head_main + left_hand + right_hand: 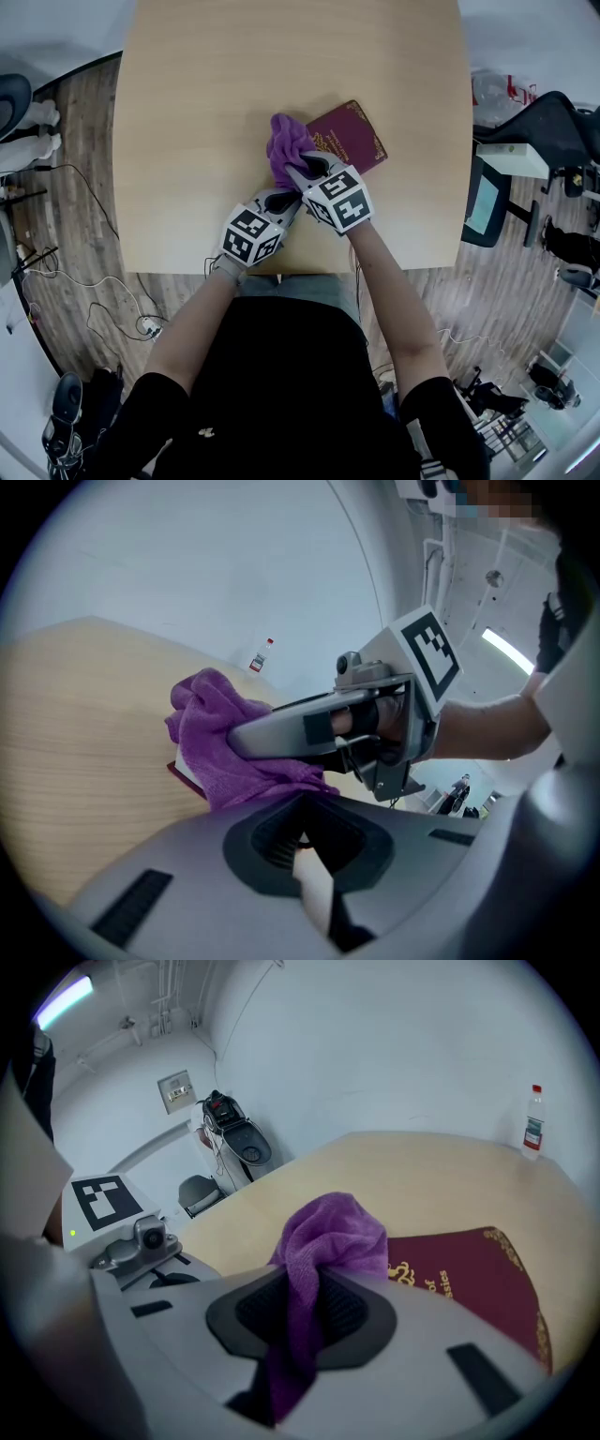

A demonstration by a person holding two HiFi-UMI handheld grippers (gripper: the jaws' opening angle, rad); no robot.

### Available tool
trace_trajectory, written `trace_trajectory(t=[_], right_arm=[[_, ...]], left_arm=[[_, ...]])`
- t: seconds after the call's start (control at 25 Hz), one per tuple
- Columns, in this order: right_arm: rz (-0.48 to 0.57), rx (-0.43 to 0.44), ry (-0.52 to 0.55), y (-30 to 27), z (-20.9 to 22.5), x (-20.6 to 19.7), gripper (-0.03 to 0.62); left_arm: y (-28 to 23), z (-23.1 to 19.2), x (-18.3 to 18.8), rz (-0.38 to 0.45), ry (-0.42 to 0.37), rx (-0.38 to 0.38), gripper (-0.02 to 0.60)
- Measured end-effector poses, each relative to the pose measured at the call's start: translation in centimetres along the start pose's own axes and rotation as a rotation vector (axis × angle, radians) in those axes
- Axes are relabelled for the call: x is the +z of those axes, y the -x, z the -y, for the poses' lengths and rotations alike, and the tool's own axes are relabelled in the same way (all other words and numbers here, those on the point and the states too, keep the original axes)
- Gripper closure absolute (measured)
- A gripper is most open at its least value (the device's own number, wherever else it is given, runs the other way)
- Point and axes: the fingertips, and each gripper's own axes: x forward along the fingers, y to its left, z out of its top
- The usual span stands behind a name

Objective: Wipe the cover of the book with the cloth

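A maroon book (352,133) with gold print lies on the wooden table (187,112), right of centre. My right gripper (302,170) is shut on a purple cloth (287,143), whose bunched end rests on the book's left edge. In the right gripper view the cloth (333,1237) runs down between the jaws of the right gripper (305,1302), with the book (473,1283) just beyond. My left gripper (281,200) sits close behind and left of the right one, jaws together and empty. The left gripper view shows the left gripper (302,834), the cloth (211,728) and a book corner (183,772).
A small bottle (532,1121) stands at the table's far edge. A black office chair (548,122) and a small monitor (486,202) are off the table's right side. Cables (84,281) trail over the floor at left. The person's torso is against the near table edge.
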Motion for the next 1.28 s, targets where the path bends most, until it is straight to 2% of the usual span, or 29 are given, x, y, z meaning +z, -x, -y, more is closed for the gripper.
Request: trace_trajectory(t=[0.24,0.92,1.28], right_arm=[[0.016,-0.051,-0.024,0.1,1.6,0.6,0.513],[0.026,-0.228,-0.107,4.1,11.7,0.6,0.513],[0.043,-0.320,-0.121,5.3,14.8,0.5,0.513]], left_arm=[[-0.1,0.1,0.0,-0.003,-0.001,0.002,0.563],[0.1,0.0,0.1,-0.004,-0.005,0.007,0.563],[0.2,0.0,0.0,-0.001,-0.002,0.002,0.563]])
